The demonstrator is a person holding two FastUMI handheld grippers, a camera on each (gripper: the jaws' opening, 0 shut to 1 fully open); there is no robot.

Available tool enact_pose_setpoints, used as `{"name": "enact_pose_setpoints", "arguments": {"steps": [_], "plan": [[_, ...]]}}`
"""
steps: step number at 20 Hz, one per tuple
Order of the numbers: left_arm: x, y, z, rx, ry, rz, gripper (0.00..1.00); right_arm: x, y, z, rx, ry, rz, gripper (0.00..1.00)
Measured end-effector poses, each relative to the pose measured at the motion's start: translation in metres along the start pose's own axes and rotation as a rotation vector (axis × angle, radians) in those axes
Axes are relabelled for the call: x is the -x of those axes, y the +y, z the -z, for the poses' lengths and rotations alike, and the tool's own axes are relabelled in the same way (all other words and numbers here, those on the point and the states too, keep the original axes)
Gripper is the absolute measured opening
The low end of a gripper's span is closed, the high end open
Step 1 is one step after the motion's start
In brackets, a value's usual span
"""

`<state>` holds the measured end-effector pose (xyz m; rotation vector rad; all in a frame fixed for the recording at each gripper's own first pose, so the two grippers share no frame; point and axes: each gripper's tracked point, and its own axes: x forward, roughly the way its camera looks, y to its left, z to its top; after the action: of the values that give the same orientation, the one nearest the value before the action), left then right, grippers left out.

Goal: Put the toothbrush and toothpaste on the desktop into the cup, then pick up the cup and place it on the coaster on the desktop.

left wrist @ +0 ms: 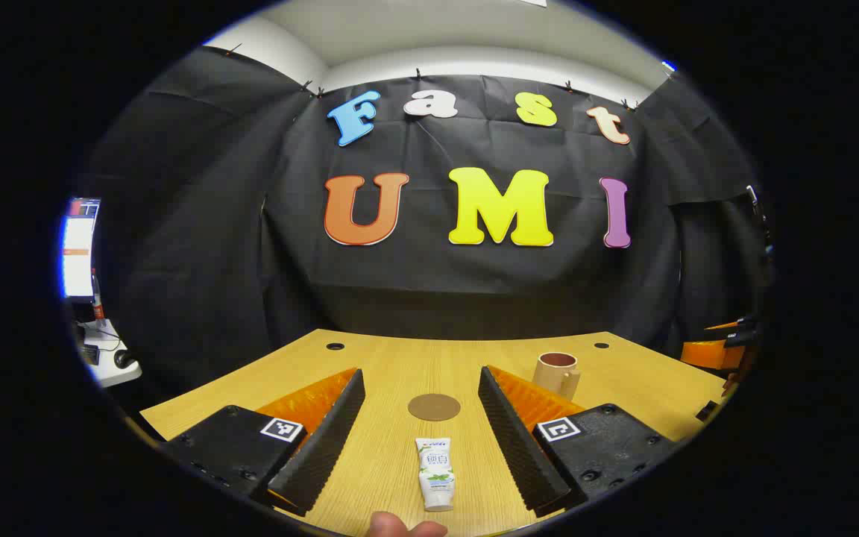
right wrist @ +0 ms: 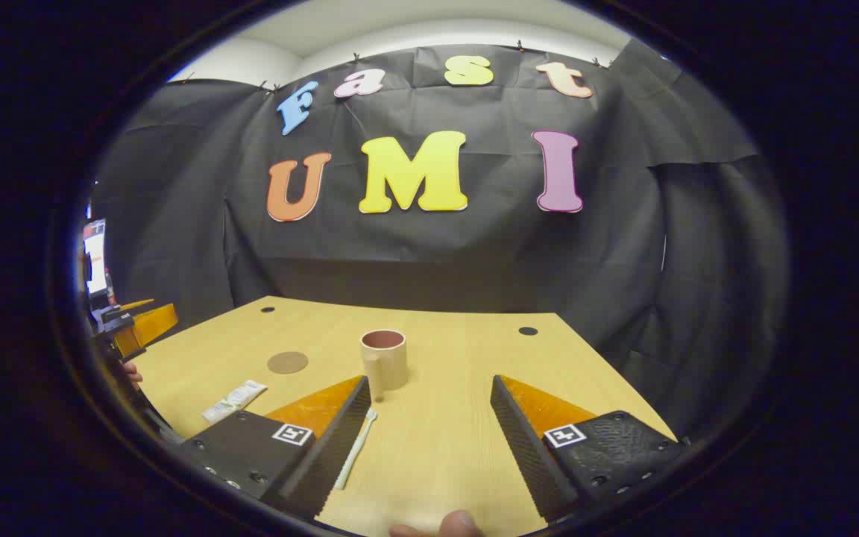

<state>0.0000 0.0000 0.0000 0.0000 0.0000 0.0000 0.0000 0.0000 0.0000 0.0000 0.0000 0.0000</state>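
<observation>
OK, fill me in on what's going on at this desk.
A person holds a gripper in each hand over a wooden desk, and nothing is picked up yet. The left gripper is open, with the toothpaste lying flat between its fingers. The right gripper is open too, the toothbrush lying by its left finger. The cup stands empty, apart from the coaster.

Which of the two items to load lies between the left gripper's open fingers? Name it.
The toothpaste tube, lying flat between them; the toothbrush lies near the cup.
</observation>
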Motion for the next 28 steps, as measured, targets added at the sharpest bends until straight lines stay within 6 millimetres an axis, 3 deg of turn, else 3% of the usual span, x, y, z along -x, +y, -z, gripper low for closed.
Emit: {"name": "enact_pose_setpoints", "arguments": {"steps": [1,9,15,23,28], "plan": [[0.0,-0.002,0.0,0.0,0.003,0.005,0.98,0.001,0.0,-0.002,-0.009,-0.008,0.002,0.96],[0.0,-0.019,-0.013,-0.03,-0.014,0.034,0.98,0.009,-0.006,-0.025,0.003,-0.083,0.061,0.96],[-0.001,-0.014,-0.015,-0.017,-0.02,0.027,0.98,0.009,0.0,-0.033,0.036,-0.081,0.045,0.95],[-0.006,-0.005,0.008,-0.002,0.076,0.027,0.98,-0.011,0.019,-0.015,0.028,0.108,-0.056,0.95],[-0.011,-0.002,0.035,-0.02,0.146,0.037,0.98,-0.025,0.046,0.026,-0.002,0.275,-0.101,0.95]]}}
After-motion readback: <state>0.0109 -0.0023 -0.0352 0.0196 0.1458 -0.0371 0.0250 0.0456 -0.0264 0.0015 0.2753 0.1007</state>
